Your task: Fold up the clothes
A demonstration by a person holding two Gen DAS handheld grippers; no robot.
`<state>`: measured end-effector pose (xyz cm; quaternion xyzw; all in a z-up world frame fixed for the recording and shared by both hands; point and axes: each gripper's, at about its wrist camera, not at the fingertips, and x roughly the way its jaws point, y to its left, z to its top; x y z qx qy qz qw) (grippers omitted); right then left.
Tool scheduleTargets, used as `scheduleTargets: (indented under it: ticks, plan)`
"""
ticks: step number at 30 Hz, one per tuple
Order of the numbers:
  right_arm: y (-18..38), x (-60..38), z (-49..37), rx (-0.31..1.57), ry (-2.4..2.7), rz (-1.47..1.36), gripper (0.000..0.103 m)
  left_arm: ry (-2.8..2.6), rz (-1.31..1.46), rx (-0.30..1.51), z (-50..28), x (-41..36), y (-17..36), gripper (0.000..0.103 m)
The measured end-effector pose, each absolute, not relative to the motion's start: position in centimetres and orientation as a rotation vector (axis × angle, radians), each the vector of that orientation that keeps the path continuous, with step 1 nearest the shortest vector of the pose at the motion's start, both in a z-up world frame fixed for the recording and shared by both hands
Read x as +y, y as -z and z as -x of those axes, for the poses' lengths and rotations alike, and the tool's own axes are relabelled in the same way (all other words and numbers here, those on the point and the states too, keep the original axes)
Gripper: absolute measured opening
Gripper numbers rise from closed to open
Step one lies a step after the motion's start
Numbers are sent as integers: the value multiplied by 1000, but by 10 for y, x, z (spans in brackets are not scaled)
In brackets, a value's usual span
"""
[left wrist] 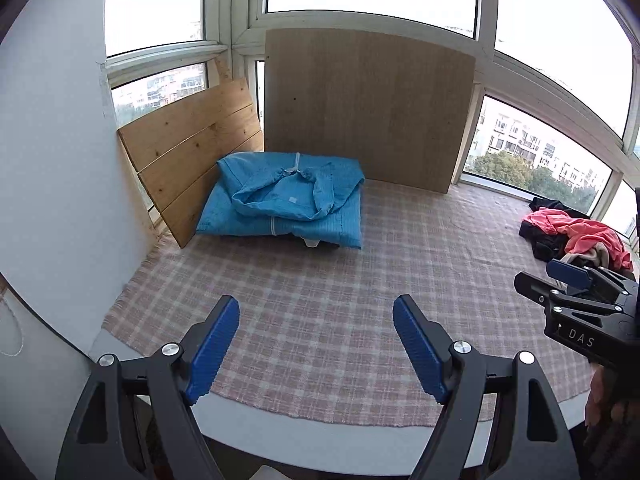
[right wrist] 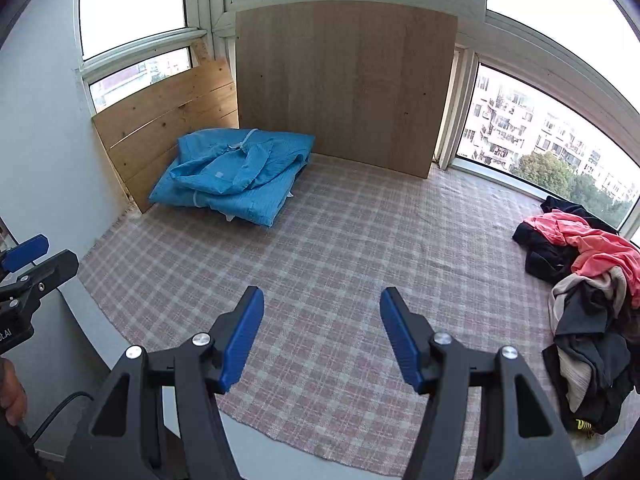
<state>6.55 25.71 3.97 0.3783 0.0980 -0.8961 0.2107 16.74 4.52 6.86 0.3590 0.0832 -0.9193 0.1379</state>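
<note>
On the right gripper (left wrist: 568, 280) — spread, empty, like the left gripper (left wrist: 316, 344) — white letters read "DAS".

Your left wrist view: looks down-forward over plaid cloth (left wrist: 320, 264) toward window corner, from left. Your right wrist view: same heading, set further right, nearer clothes pile (right wrist: 592, 300). Both share blue folded garment (left wrist: 286, 200), boards, cloth.

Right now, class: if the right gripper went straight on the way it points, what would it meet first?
Probably the plaid cloth on the table; the right gripper is open and empty, nothing lying between. Depth is uncertain.
</note>
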Motion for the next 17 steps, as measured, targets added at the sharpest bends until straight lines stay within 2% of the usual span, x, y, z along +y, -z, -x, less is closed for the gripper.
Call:
scheduleTargets:
  ticks: [17]
  plan:
    - [-36, 254, -69, 297, 2487, -1074, 60, 2613, -1011, 256, -175, 37, -69, 78]
